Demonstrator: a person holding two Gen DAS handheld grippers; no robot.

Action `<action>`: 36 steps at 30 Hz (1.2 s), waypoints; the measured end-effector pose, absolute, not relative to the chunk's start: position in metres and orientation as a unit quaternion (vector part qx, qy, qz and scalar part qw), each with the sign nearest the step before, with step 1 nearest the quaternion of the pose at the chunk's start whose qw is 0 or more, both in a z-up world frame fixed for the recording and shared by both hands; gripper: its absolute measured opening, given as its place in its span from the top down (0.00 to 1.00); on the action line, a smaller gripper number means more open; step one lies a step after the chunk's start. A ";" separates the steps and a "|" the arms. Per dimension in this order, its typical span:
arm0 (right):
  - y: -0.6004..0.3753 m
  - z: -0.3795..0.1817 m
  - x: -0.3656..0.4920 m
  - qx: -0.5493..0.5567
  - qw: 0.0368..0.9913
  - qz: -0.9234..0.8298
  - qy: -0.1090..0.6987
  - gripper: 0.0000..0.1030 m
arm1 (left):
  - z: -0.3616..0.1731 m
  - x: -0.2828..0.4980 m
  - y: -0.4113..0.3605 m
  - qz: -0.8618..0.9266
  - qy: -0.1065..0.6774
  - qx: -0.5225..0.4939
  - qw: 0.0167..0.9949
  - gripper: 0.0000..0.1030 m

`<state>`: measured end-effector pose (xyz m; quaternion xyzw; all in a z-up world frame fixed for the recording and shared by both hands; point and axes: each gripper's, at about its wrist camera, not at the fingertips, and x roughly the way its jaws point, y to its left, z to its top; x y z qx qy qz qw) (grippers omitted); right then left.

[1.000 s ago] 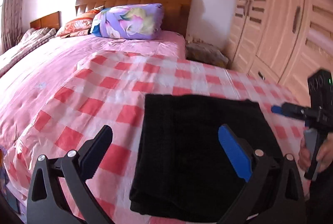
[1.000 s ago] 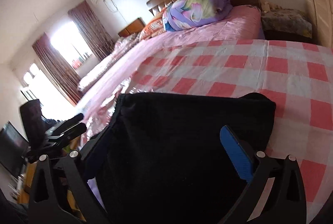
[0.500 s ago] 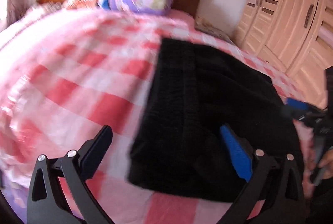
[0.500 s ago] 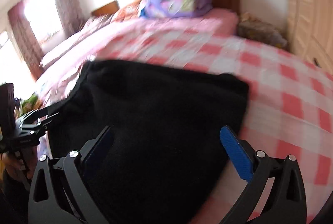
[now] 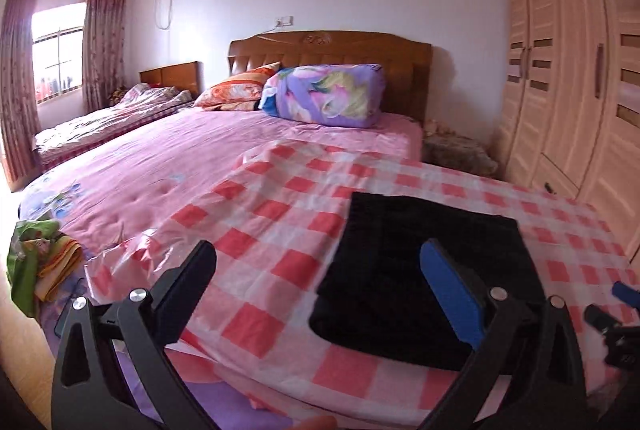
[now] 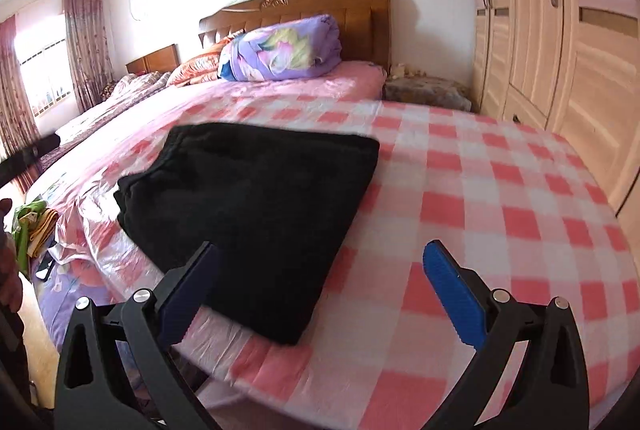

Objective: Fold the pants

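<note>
Pants, black and of a thick knitted-looking fabric (image 5: 424,270), lie folded into a flat rectangle on the red-and-white checked plastic sheet (image 5: 280,214) spread over the near end of the pink-quilted bed (image 5: 168,158). Seen from the left wrist camera, the black left gripper with its blue finger pad (image 5: 316,290) hangs above the near edge of the bed, fingers spread wide and holding nothing; the folded pants sit at about two o'clock from its centre, partly behind the blue-padded finger. From the right wrist camera the black right gripper with blue pads (image 6: 320,294) is likewise spread wide and empty, and the pants (image 6: 256,202) lie at about eleven o'clock from its middle, their near edge just beyond its dark left finger; whether that finger touches the cloth I cannot tell. The tip of the right gripper shows at four o'clock in the left view. Up at twelve o'clock a rolled purple floral quilt (image 5: 324,96) rests against the carved brown wooden headboard (image 5: 328,50), beside an orange patterned pillow (image 5: 236,92). A pale wooden wardrobe with slatted doors (image 5: 568,78) stands at two o'clock, and a curtained bright window (image 5: 56,54) at ten o'clock.
</note>
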<state>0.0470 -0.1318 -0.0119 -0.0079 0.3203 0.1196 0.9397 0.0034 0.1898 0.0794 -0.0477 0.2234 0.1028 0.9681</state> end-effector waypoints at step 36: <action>-0.114 -0.027 0.034 -0.063 0.945 0.065 0.314 0.04 | -0.010 0.006 0.086 0.072 0.328 0.040 0.941 0.01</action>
